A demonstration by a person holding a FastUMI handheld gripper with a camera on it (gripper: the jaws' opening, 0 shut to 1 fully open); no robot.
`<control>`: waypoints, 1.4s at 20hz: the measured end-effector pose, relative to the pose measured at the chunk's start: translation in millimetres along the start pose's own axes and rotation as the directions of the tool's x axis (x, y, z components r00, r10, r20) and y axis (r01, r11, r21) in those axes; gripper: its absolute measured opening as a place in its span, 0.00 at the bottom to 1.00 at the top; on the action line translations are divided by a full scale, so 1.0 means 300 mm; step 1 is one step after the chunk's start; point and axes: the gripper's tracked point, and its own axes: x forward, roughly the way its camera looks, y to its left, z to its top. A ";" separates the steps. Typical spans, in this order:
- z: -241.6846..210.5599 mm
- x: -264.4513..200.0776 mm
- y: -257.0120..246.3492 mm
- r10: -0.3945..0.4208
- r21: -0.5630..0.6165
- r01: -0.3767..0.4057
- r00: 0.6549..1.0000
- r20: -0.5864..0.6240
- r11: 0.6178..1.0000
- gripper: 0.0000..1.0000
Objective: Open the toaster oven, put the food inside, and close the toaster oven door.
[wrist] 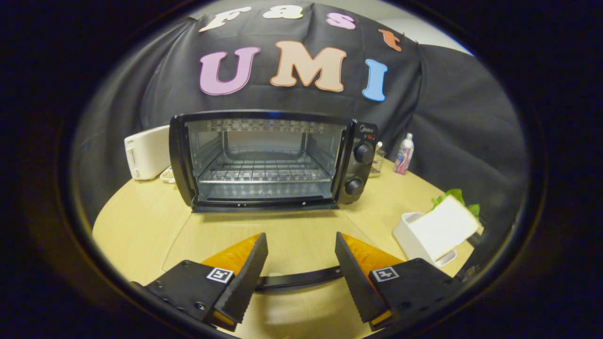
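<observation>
We see a round wooden table (141,221) carrying a toaster oven (273,160) straight ahead of us, well beyond the fingers, its door (264,238) dropped flat toward us and the wire rack bare inside; the door's handle (301,278) lies between the fingers. Our gripper (301,278) is spread wide and grasps nothing. A slice of bread (445,228) leans tilted in a white holder (414,235) just ahead of the right-hand finger. A white appliance (146,153) stands beside the oven, a small bottle (404,154) on its other side
</observation>
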 end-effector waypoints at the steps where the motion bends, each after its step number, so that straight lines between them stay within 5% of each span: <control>1: 0.034 -0.007 -0.041 -0.003 -0.005 0.003 1.000 0.019 1.000 0.91; 7: 0.141 -0.097 -0.420 -0.019 0.108 0.005 0.991 0.135 0.994 0.91; 15: 0.024 -0.097 -0.868 -0.043 0.360 -0.014 0.988 0.152 0.933 0.87; 23: -0.129 0.036 -0.921 0.082 0.548 -0.132 0.990 0.116 0.826 0.87; 28: -0.129 0.111 -0.878 0.145 0.567 -0.182 0.983 0.111 0.803 0.85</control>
